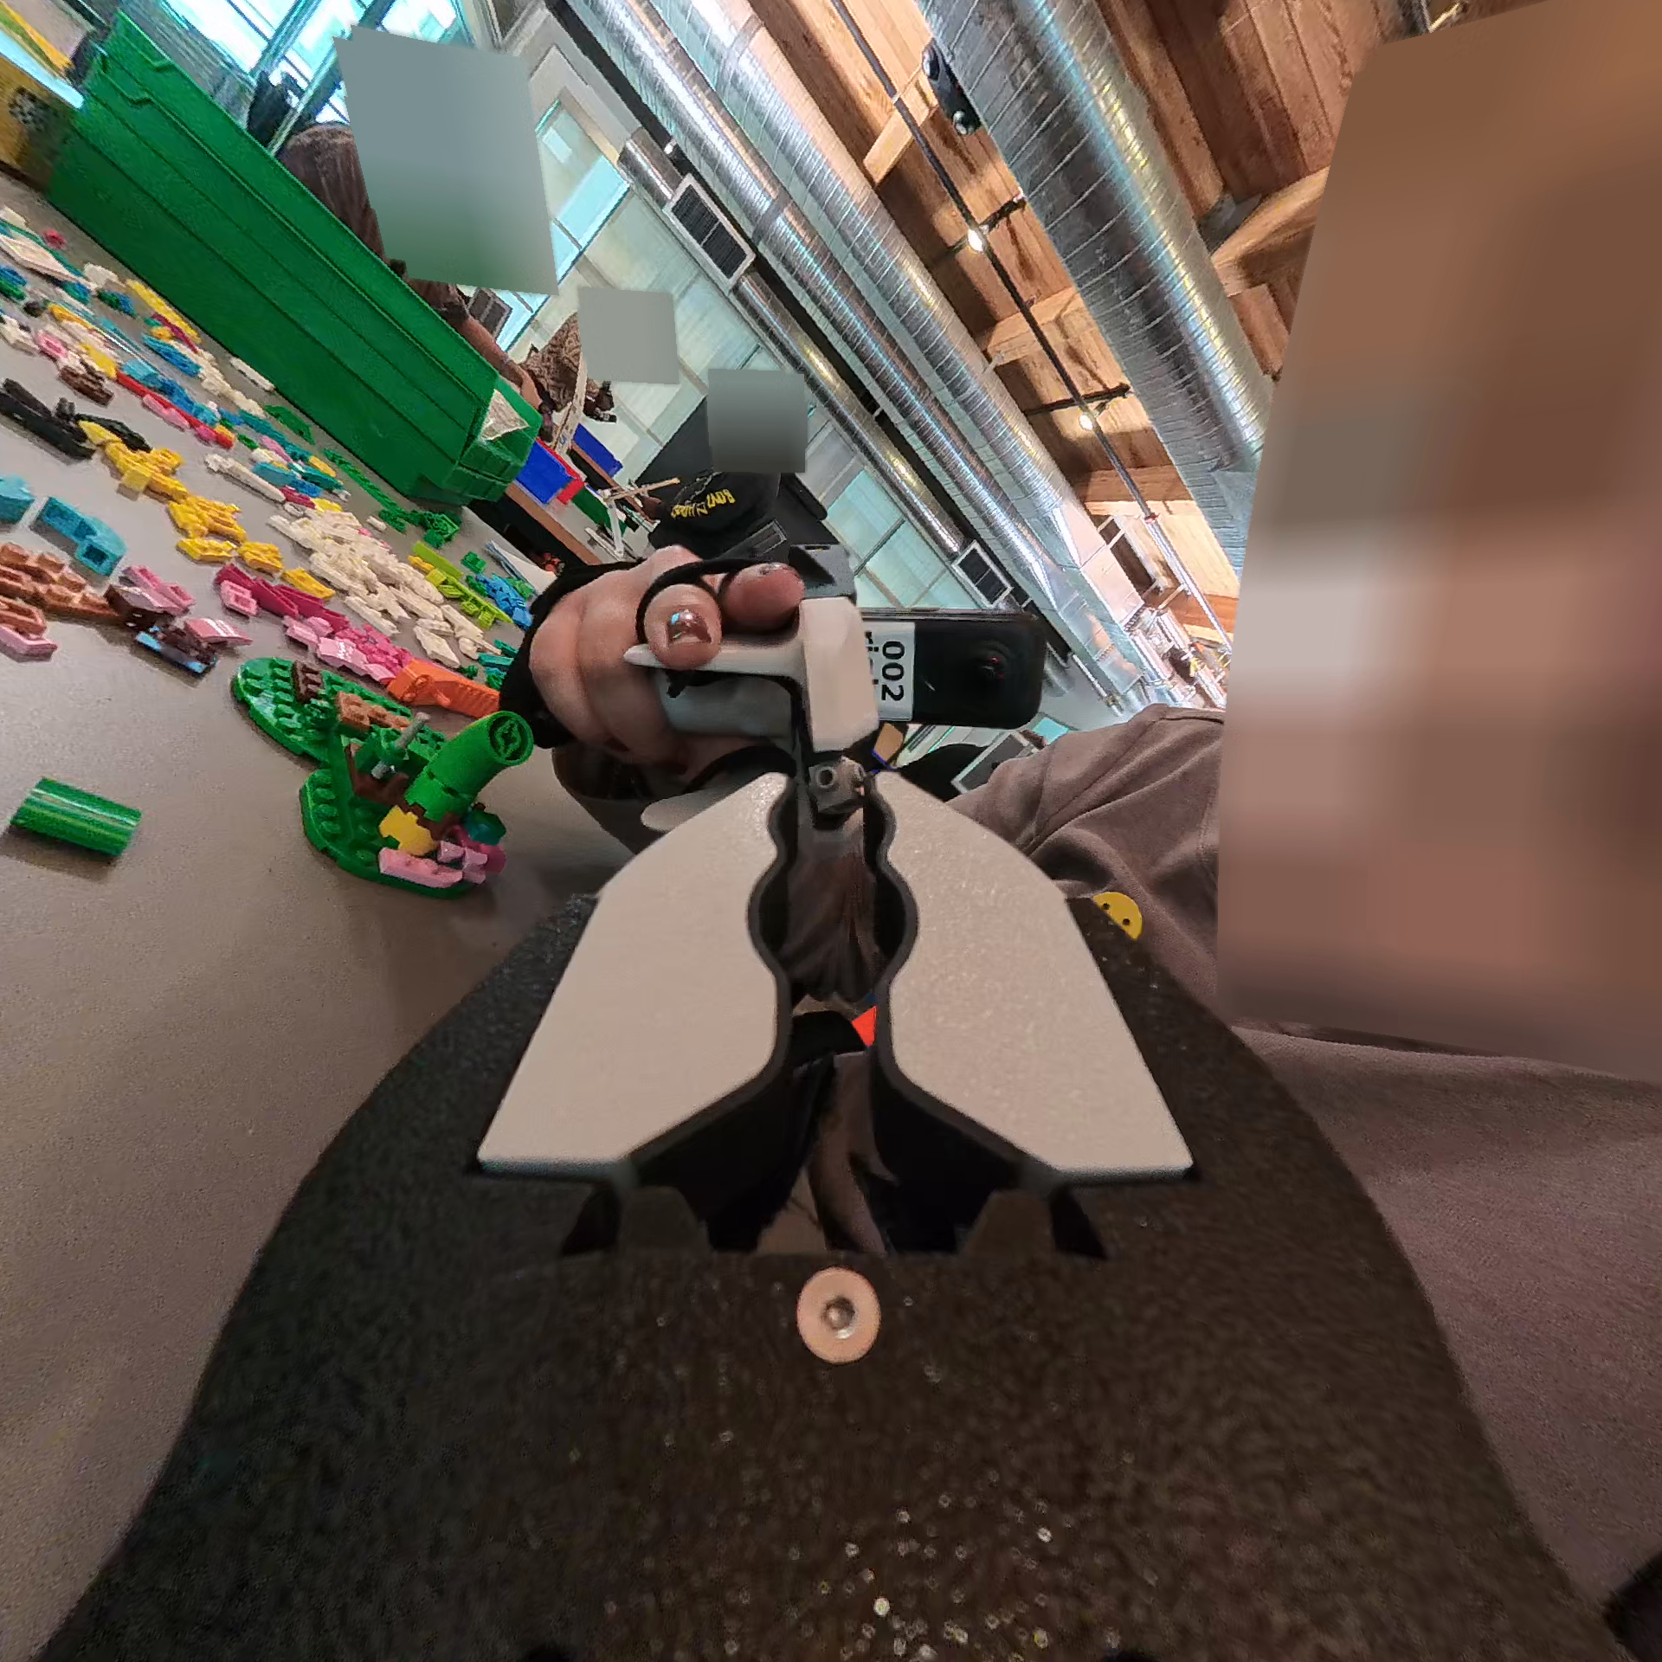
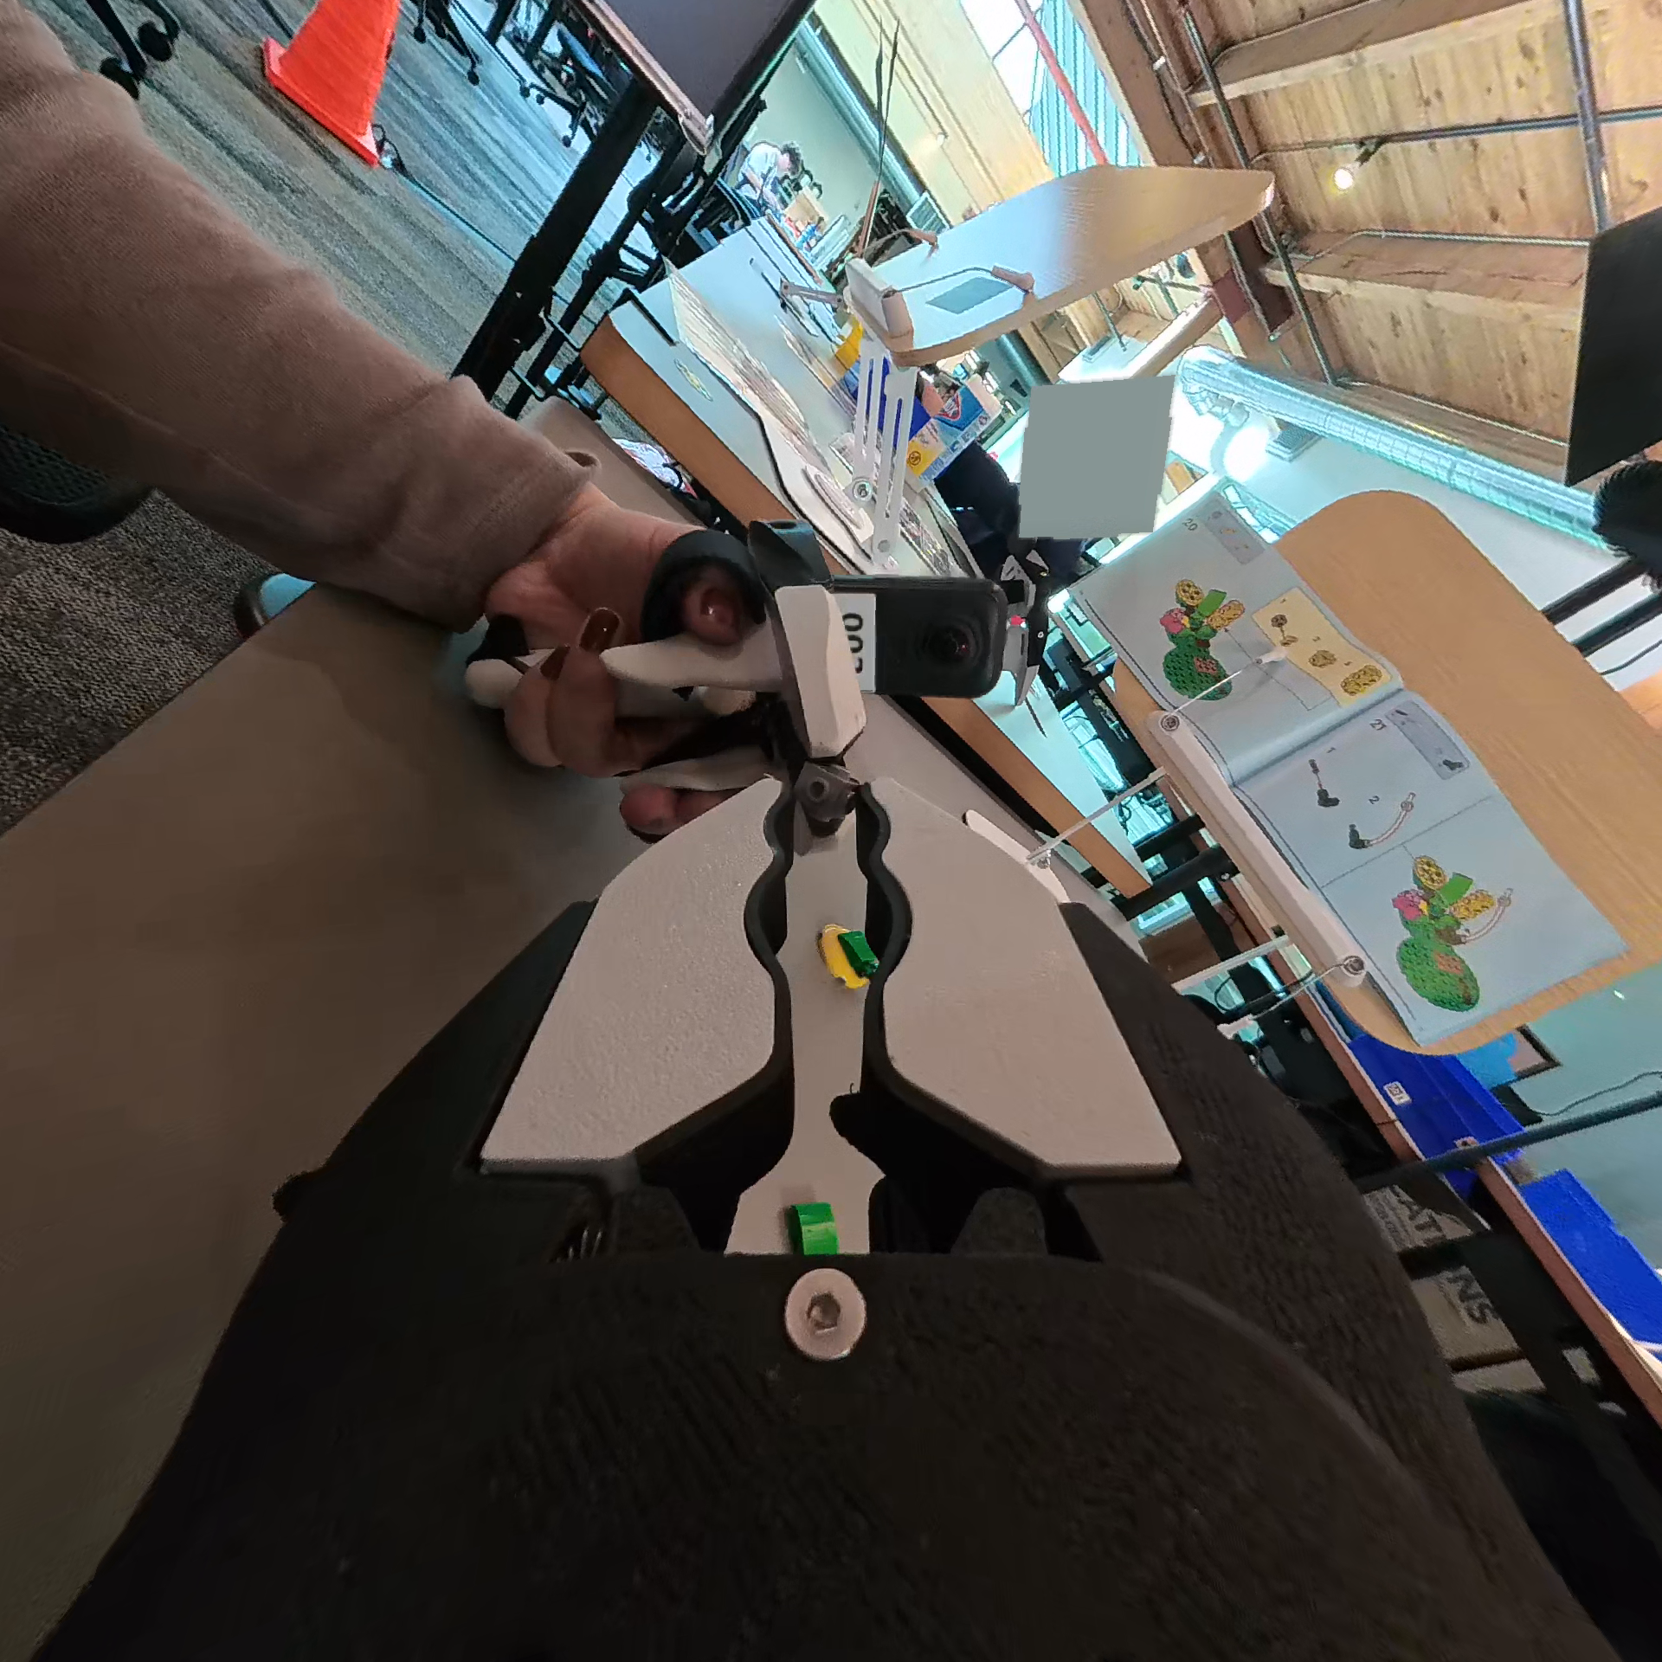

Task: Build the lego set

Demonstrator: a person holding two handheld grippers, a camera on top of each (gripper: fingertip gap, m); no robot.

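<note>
The left gripper [image 1: 832, 791] has bumpy, matt grey plastic fingers [image 1: 683, 971] on a rough black body. The loose bricks [image 1: 270, 540] are shiny plastic. The table [image 1: 198, 1034] looks smooth and dull. The sleeve [image 2: 225, 378] is soft cloth. The paper booklet [image 2: 1349, 764] looks smooth.

An open workshop hall: bare wooden ceiling [image 1: 1124, 135], silver air ducts [image 1: 899, 297], rows of desks [image 2: 764, 360] (one heaped with sorted bricks [image 1: 225, 504]), green bins [image 1: 270, 270].

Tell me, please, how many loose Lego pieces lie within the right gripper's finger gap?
2, framed by the right gripper: a yellow-and-green piece midway, a green piece nearest the camera. Others may be hidden.
</note>
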